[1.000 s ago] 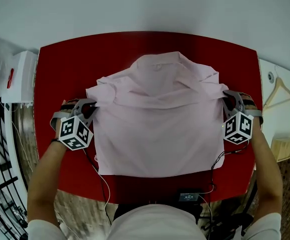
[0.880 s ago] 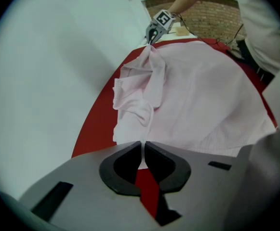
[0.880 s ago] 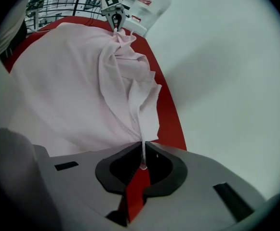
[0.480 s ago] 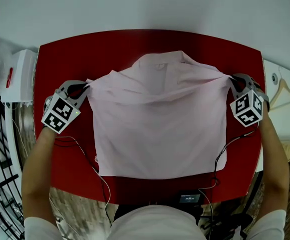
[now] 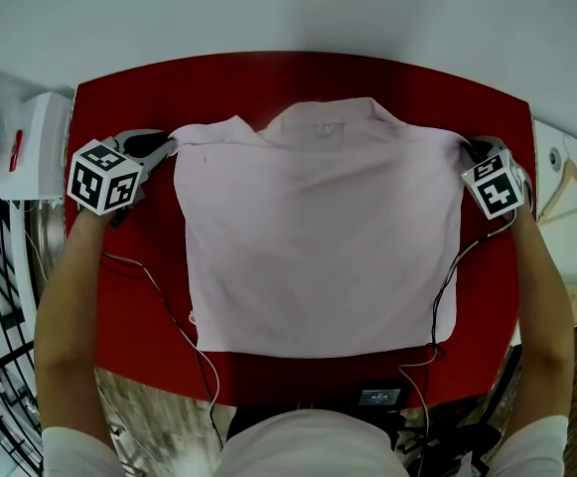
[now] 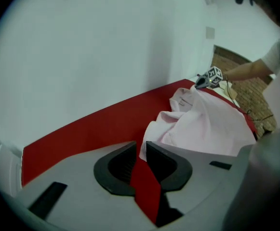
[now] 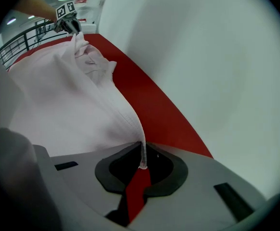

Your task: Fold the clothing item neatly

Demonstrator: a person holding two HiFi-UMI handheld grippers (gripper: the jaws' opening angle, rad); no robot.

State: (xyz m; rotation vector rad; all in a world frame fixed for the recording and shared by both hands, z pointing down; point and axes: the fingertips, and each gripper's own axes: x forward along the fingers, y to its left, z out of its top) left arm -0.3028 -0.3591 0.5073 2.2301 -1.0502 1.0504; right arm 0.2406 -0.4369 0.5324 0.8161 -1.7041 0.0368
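Note:
A pale pink shirt (image 5: 318,237) lies spread on the red table (image 5: 129,266), collar toward the far edge. My left gripper (image 5: 161,147) is at the shirt's far left shoulder corner. In the left gripper view its jaws (image 6: 140,153) pinch the cloth edge (image 6: 154,134); they closed and have just eased slightly, with cloth still between them. My right gripper (image 5: 472,151) holds the far right shoulder corner. Its jaws (image 7: 142,158) have just been closing and are shut on a thin seam of the shirt (image 7: 67,95). The top edge runs taut between both grippers.
A white wall rises just behind the table. A white box (image 5: 40,147) and black railing (image 5: 0,366) stand at the left. A wooden hanger (image 5: 566,182) lies at the right. Cables (image 5: 184,326) trail over the table's front edge beside a small black device (image 5: 375,396).
Both grippers have moved outward and toward the far edge, rolling as they went. The shirt's bunched shoulders have been pulled out flat and wide.

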